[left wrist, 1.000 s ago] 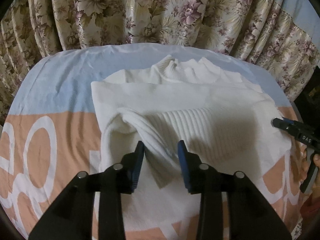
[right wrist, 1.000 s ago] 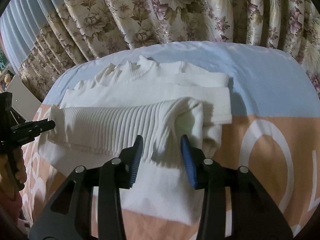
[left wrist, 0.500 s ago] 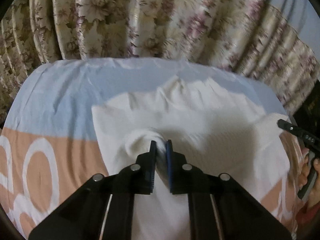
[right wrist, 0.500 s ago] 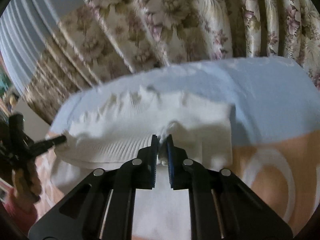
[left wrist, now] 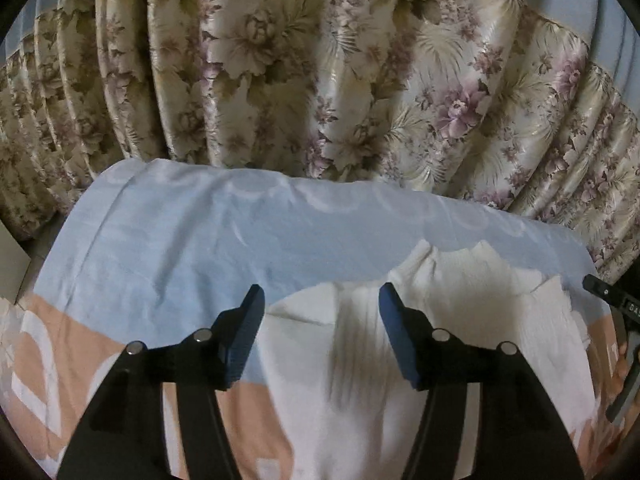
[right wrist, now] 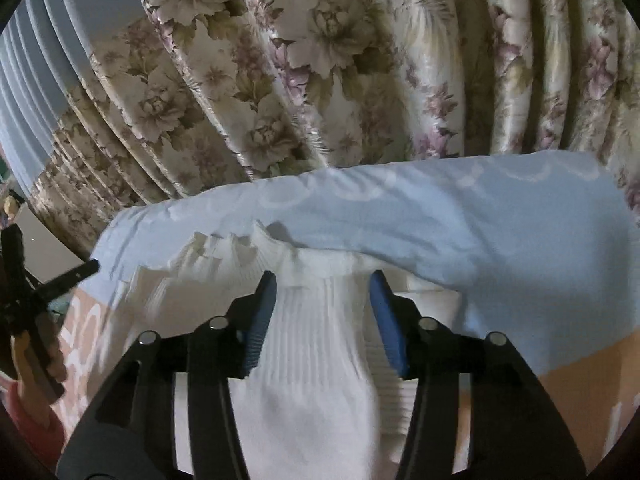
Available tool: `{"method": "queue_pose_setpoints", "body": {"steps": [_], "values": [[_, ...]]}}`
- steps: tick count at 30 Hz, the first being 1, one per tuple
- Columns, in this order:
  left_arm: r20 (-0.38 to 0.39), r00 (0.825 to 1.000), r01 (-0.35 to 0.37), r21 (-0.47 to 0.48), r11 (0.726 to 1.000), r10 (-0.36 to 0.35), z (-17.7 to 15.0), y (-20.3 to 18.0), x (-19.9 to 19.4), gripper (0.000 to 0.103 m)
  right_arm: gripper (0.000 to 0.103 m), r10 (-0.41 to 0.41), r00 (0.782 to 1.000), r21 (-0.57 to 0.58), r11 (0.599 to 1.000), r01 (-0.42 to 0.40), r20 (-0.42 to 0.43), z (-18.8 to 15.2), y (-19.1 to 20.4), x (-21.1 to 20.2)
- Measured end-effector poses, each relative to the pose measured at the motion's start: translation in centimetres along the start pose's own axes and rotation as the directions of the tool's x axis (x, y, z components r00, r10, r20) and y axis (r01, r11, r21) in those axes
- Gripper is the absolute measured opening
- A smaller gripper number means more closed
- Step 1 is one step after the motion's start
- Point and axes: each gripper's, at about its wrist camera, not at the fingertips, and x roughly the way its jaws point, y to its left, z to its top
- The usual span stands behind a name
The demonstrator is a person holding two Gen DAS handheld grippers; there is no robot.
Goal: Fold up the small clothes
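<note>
A white ribbed sweater (left wrist: 460, 340) lies folded on the bed, its scalloped collar (left wrist: 452, 256) at the far end. My left gripper (left wrist: 320, 316) hovers over the sweater's left part. Its jaws are opening, and cloth lies under the gap without the blue pads pressing it. In the right wrist view the sweater (right wrist: 320, 360) rises as a ribbed fold between the pads of my right gripper (right wrist: 322, 300), whose jaws are also opening. Each view catches the other gripper at its edge: the right gripper (left wrist: 612, 296) and the left gripper (right wrist: 68, 278).
The bed sheet (left wrist: 180, 248) is light blue at the far end and peach with white shapes nearer me. Floral curtains (right wrist: 320, 80) hang close behind the bed's far edge. A person's hand (right wrist: 32, 360) holds the left gripper's handle.
Both grippers shut on the sweater's near fold, carried it forward toward the collar, then opened and let go. The collar now sits close ahead of the fingers.
</note>
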Motion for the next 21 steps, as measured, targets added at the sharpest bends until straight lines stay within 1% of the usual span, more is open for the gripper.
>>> {"method": "queue_pose_setpoints", "body": {"steps": [2,5,7,9,10,11,12,13,14,15,16,18,21], "values": [[-0.015,1.0,-0.019,0.009,1.0,0.019,-0.7,0.3,-0.3,0.06,0.05,-0.015,1.0,-0.011,1.0,0.015,-0.011,-0.5,-0.3,-0.1],[-0.064,0.998,-0.026,0.041,0.999,0.029,-2.4,-0.1,0.1,0.06,0.052,-0.063,0.997,-0.037,0.997,0.062,-0.04,-1.7,-0.7,0.4],[-0.097,0.995,-0.027,0.076,0.997,0.034,-3.9,-0.8,0.7,0.06,0.052,-0.063,0.996,-0.042,0.997,0.06,-0.069,-2.5,-0.9,1.1],[-0.118,0.992,-0.041,0.09,0.995,0.051,-5.0,-1.3,1.5,0.06,0.052,-0.078,0.993,-0.063,0.995,0.073,-0.093,-3.1,-0.6,1.9],[-0.126,0.99,-0.045,0.088,0.995,0.056,-5.3,-1.4,1.8,0.058,0.052,-0.086,0.992,-0.075,0.994,0.078,-0.098,-3.4,-0.4,2.2],[-0.133,0.99,-0.043,0.076,0.996,0.053,-5.6,-1.4,2.1,0.046,0.051,-0.094,0.99,-0.09,0.992,0.085,-0.102,-3.6,-0.2,2.4],[-0.139,0.989,-0.039,0.069,0.997,0.048,-5.8,-1.3,2.3,0.036,0.043,-0.101,0.989,-0.106,0.99,0.089,-0.108,-3.8,0.1,2.8],[-0.152,0.988,-0.022,0.058,0.998,0.03,-5.9,-1.2,2.6,0.019,0.023,-0.106,0.988,-0.116,0.989,0.093,-0.114,-3.9,0.3,3.0],[-0.152,0.988,-0.012,0.051,0.999,0.02,-6.0,-1.2,2.6,0.018,0.017,-0.114,0.987,-0.131,0.986,0.099,-0.116,-4.0,0.5,3.2],[-0.144,0.989,-0.019,0.056,0.998,0.027,-6.0,-1.2,2.5,0.015,0.007,-0.117,0.988,-0.156,0.983,0.1,-0.101,-4.2,0.9,3.2],[-0.137,0.99,-0.023,0.062,0.998,0.032,-6.1,-1.3,2.3,0.013,0.007,-0.128,0.989,-0.179,0.977,0.112,-0.08,-4.2,1.2,2.9],[-0.115,0.993,-0.026,0.047,0.999,0.031,-6.3,-1.2,1.5,0.012,0.007,-0.145,0.989,-0.228,0.964,0.137,-0.017,-4.2,1.9,1.9],[-0.095,0.995,-0.02,0.0,1.0,0.02,-7.0,-0.4,0.5,0.012,0.007,-0.135,0.99,-0.208,0.968,0.141,0.044,-3.9,1.5,0.7]]}}
